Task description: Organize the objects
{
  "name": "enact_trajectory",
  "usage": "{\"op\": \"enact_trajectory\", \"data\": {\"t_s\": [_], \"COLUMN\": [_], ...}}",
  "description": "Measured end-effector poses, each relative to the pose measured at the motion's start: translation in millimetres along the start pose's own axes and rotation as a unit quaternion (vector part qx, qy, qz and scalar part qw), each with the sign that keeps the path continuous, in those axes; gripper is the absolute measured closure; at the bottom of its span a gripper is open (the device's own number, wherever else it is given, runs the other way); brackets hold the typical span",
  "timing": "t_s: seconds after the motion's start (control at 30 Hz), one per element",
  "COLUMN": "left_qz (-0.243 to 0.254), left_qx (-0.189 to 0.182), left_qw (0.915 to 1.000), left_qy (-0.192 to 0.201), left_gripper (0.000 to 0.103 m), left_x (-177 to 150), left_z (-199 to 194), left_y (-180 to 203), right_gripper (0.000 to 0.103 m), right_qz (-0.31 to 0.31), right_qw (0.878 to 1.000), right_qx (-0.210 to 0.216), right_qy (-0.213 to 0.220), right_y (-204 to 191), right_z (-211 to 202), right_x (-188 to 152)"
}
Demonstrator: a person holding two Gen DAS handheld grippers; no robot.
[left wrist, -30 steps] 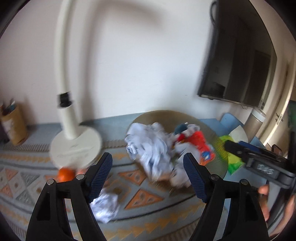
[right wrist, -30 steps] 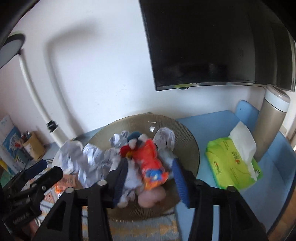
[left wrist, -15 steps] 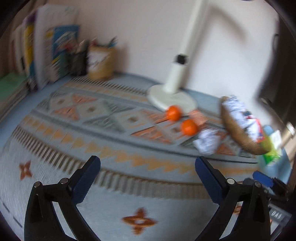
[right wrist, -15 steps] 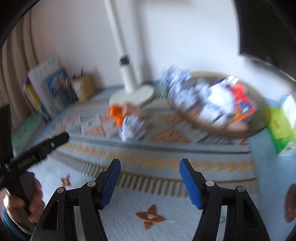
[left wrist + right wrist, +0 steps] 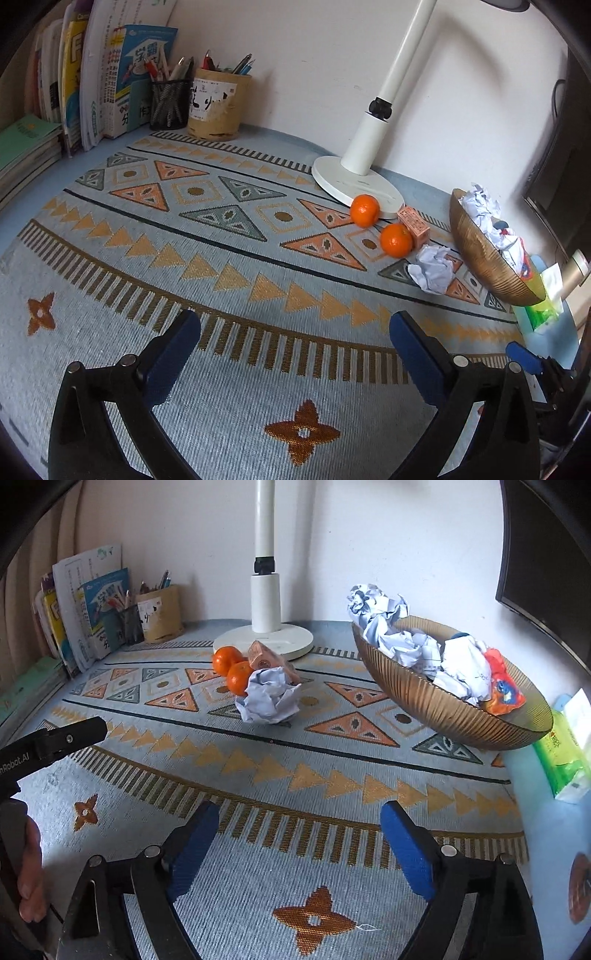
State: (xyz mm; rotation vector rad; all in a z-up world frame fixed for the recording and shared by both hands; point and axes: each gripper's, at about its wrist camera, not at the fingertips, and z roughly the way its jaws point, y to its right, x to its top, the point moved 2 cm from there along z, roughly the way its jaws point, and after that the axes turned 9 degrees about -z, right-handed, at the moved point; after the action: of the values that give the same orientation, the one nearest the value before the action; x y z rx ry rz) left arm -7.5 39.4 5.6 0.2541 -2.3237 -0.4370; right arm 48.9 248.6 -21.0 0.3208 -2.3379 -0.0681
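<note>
Both your tools stand with jaws apart and empty; those of the right gripper have just been opening, with only patterned woven mat between them, and those of the left gripper have also just widened to full spread. Taking the white round-based desk lamp as landmark: two orange tangerines and a small pinkish printed box lie against the front of its base, and one crumpled white paper ball rests on the mat just in front of them. The ribbed bronze bowl, already holding crumpled paper and a red wrapper, sits to the lamp's right. The paper ball lies ahead of your right gripper, slightly left of centre. It has no clear long axis. In my judgement the right hand is nearer.
</note>
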Motion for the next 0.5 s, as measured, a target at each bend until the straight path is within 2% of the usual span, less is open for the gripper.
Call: {"op": "enact_trajectory", "data": {"t_s": [0.5], "left_qz": [0.006], "left_qx": [0.008], "left_qw": [1.0], "left_qy": [0.0], "left_gripper": [0.001], "left_x": [-1.0], "left_z": [0.4], "left_y": [1.7], "right_gripper": [0.014], "right_qz": [0.007], "right_qw": [1.0], "right_qx": [0.004], "right_qy": [-0.007], "right_y": [1.9], "right_z": [2.9], "right_x": [-0.5]}}
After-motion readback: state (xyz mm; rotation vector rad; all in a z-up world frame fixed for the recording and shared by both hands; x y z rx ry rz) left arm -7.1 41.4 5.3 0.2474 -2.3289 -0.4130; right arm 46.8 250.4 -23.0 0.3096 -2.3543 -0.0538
